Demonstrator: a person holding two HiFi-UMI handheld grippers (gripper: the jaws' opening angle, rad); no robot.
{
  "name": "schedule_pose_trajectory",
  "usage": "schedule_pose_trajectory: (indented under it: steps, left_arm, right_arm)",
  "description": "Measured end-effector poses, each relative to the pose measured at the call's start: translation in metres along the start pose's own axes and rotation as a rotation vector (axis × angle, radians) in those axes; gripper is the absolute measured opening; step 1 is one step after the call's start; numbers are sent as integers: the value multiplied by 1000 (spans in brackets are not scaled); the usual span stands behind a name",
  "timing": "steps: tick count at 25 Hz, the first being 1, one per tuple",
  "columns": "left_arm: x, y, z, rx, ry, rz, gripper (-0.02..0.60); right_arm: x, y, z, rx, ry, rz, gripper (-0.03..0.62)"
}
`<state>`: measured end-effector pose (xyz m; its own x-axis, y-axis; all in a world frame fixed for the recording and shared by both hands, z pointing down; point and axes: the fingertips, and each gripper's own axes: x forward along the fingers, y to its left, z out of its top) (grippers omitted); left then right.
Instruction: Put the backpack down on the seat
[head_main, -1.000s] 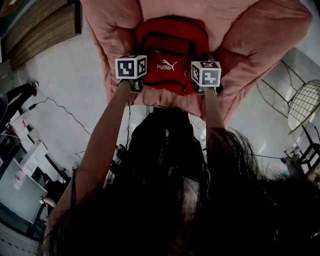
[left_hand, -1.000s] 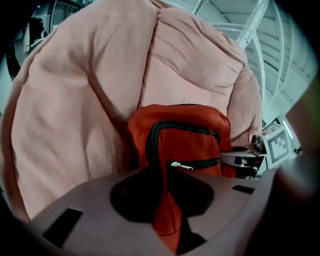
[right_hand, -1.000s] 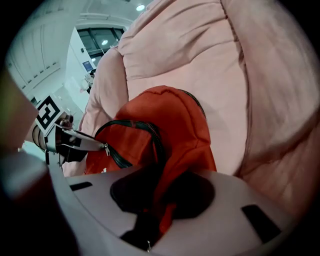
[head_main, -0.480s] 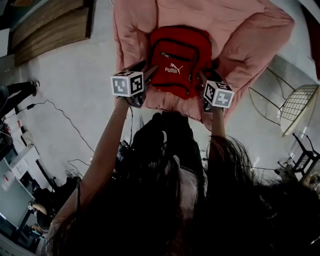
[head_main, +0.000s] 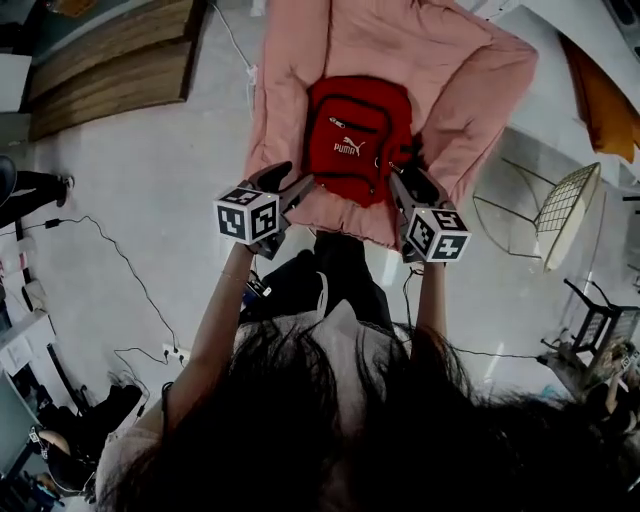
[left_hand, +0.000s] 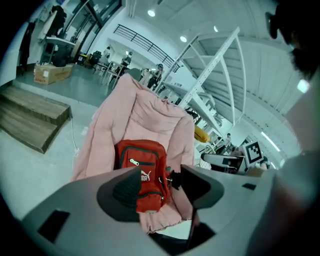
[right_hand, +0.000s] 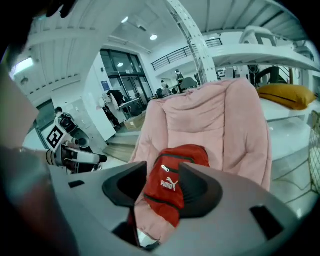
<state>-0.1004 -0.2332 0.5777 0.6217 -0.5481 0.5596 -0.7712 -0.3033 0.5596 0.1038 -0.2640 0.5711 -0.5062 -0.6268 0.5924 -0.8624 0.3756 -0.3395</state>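
A red backpack rests upright on the seat of a pink padded chair, its front pocket and logo facing me. My left gripper hangs open just off the bag's lower left corner, apart from it. My right gripper is off the lower right corner; its jaws are closing a little with nothing between them. In the left gripper view the backpack sits beyond the spread jaws of the left gripper. The right gripper view shows the backpack beyond the right gripper likewise.
A wooden step platform lies at the far left. A wire-frame chair stands to the right, near a yellow cushion. Cables trail over the grey floor. The person's dark hair fills the bottom of the head view.
Both grippers were shut at the backpack's lower corners; they have opened, let go and drawn back toward me. The backpack stays on the seat.
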Motion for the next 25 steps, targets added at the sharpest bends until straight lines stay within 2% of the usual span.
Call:
schedule_pose_trajectory:
  steps: [9, 16, 19, 25]
  left_arm:
    - [-110, -61, -5, 76, -164, -85, 213]
    - [-171, -98, -36, 176, -188, -139, 152]
    - [-192, -106, -56, 194, -193, -134, 132]
    - [-209, -127, -96, 178, -171, -155, 127]
  right_arm:
    - [-76, 128, 13, -24, -173, 107, 150]
    - [-117, 209, -16, -64, -215, 159, 106]
    - [-139, 229, -31, -72, -220, 170, 95]
    - [-179, 233, -59, -55, -205, 149, 89]
